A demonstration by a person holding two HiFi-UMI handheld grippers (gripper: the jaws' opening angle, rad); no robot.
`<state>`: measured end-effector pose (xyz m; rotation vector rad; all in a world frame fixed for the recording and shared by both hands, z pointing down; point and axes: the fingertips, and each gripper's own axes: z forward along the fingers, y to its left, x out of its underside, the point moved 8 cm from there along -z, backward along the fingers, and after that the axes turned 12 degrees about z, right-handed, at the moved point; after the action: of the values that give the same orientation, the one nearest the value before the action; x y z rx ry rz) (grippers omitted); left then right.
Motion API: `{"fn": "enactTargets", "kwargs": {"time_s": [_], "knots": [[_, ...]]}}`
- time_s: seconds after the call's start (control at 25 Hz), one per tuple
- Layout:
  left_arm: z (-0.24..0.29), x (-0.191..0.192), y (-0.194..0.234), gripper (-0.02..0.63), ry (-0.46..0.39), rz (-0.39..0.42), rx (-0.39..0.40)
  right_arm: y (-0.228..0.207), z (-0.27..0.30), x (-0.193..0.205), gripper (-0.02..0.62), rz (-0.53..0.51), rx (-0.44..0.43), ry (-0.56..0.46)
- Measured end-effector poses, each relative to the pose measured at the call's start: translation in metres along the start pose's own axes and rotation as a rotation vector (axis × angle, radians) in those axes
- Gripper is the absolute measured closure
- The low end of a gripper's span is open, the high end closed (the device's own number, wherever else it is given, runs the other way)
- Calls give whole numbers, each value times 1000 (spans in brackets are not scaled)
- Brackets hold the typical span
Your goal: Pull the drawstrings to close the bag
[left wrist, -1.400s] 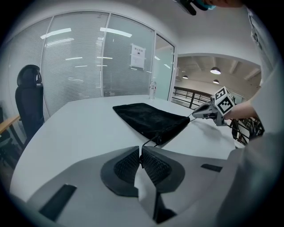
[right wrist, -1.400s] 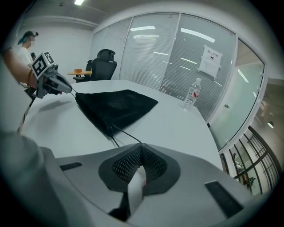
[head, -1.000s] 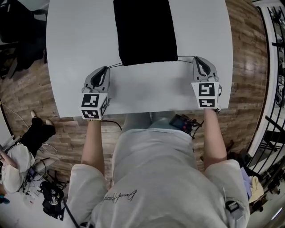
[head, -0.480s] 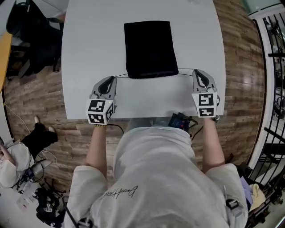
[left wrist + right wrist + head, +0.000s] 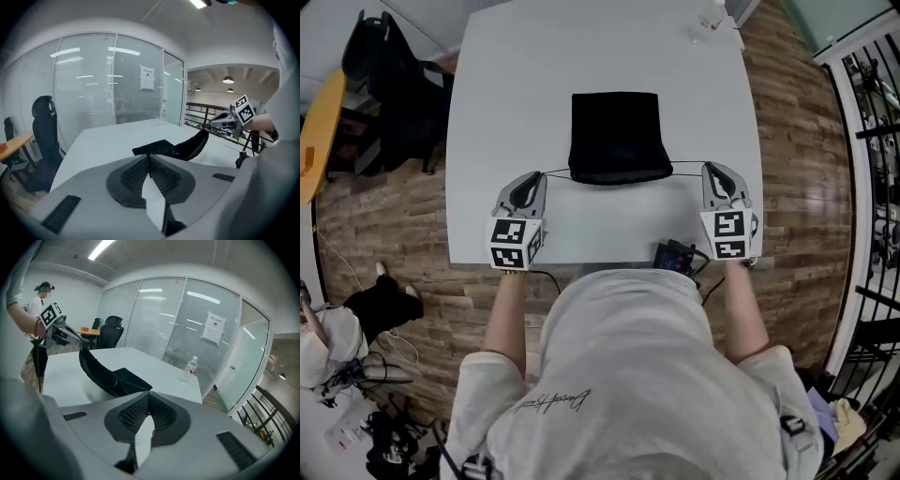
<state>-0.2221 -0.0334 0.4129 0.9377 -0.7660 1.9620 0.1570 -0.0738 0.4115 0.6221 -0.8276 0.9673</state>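
White table [image 5: 506,112] seen from above. Over it, the left gripper [image 5: 534,178] is pinched tight on the left drawstring [image 5: 555,172], and the right gripper [image 5: 713,172] clamps the right drawstring [image 5: 686,174]. Both cords run taut inward to the black bag [image 5: 615,131] at table centre, with the grippers at its eight and four o'clock. Pulling evenly toward nine and three o'clock with firm grips should cinch the mouth without dragging the bag.

Person wears pale grey short-sleeved T-shirt [image 5: 628,375] with dark script; left gripper [image 5: 541,175] and right gripper [image 5: 708,168] are grey, each bearing a black-and-white marker cube [image 5: 511,244].
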Motion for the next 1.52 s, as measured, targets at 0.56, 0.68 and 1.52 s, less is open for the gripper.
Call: {"fn": "enactTargets", "kwargs": {"time_s": [0.56, 0.68, 1.52], "knots": [[-11, -17, 2, 577, -4, 15, -78, -6, -8, -12, 571, 31, 34, -20], [-13, -16, 8, 577, 6, 22, -101, -11, -9, -12, 571, 24, 52, -16], [-28, -16, 39, 578, 26, -10, -229, -49, -15, -12, 571, 68, 202, 10]]}}
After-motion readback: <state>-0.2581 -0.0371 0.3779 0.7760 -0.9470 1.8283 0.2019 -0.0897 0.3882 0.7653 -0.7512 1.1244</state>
